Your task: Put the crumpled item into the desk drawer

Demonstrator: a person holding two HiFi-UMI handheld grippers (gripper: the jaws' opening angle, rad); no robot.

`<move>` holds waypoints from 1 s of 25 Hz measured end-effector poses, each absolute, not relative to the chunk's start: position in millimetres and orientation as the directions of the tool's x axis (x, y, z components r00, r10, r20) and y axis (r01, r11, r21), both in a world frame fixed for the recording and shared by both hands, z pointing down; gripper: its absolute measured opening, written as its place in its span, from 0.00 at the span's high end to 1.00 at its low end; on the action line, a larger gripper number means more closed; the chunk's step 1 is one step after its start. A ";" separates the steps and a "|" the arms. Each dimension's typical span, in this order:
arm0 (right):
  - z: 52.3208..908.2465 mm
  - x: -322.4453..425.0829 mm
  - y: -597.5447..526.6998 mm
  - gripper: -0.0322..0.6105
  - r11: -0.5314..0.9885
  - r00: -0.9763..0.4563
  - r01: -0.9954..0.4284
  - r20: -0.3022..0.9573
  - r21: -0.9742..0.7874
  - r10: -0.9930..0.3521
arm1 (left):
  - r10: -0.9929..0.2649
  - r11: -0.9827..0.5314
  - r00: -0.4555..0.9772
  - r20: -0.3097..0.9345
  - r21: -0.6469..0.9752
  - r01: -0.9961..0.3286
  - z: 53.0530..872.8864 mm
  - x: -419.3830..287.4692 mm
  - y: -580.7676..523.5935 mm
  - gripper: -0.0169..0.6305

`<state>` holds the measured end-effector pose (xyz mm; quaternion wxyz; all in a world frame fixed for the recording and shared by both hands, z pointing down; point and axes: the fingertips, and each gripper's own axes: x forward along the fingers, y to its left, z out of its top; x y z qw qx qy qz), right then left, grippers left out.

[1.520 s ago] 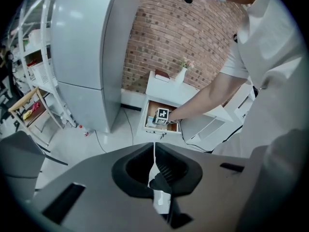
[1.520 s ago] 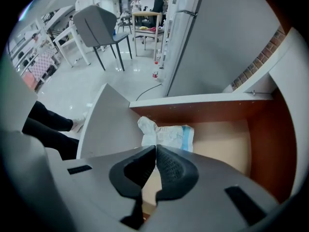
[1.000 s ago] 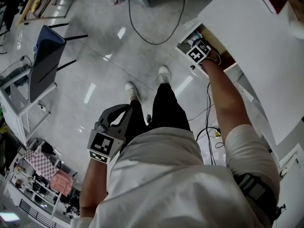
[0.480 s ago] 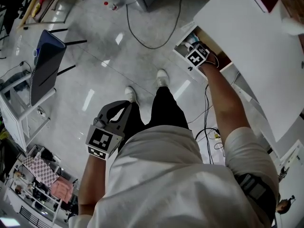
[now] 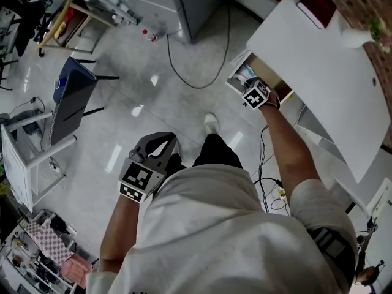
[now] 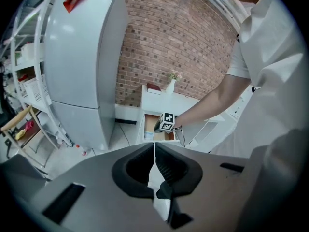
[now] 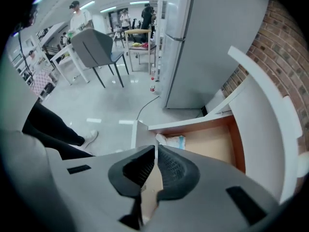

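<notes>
The crumpled white-and-pale-blue wad (image 7: 174, 140) lies inside the open desk drawer with the tan wooden floor (image 7: 215, 146). It is tucked into the near corner against the drawer's white front panel, so the main step of the task looks done. The right gripper (image 7: 155, 151) hangs over that front edge with its jaws pressed together and nothing between them. As far as its own view shows, it touches neither wad nor drawer. Judged from that, it is placed either to draw back or to push the drawer in under the white worktop (image 5: 318, 66). In the head view the right arm reaches out to the drawer, while the left gripper (image 5: 160, 144) hangs low by the person's hip, well apart from the desk, apparently because it has no part in this; its jaws are likewise closed on nothing
</notes>
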<state>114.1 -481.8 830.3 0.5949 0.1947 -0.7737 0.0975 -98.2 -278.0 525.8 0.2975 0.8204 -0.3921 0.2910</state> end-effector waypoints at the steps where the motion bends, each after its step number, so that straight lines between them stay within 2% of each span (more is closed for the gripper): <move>1: 818.3 109.3 -473.3 0.88 0.900 -0.222 -0.428 0.956 0.080 -0.191 | -0.484 -0.525 0.526 0.699 0.249 -0.814 516.9 -104.7 -274.5 0.93; 16: 648.8 17.5 -324.2 0.90 0.798 -0.368 -0.602 0.874 0.037 -0.318 | -0.591 -0.601 0.562 0.579 0.149 -0.785 420.5 -218.7 -183.3 0.93; 25: 597.3 -50.4 -228.8 0.90 0.775 -0.413 -0.632 0.839 0.017 -0.354 | -0.565 -0.654 0.627 0.537 0.171 -0.737 418.0 -271.1 -124.6 0.93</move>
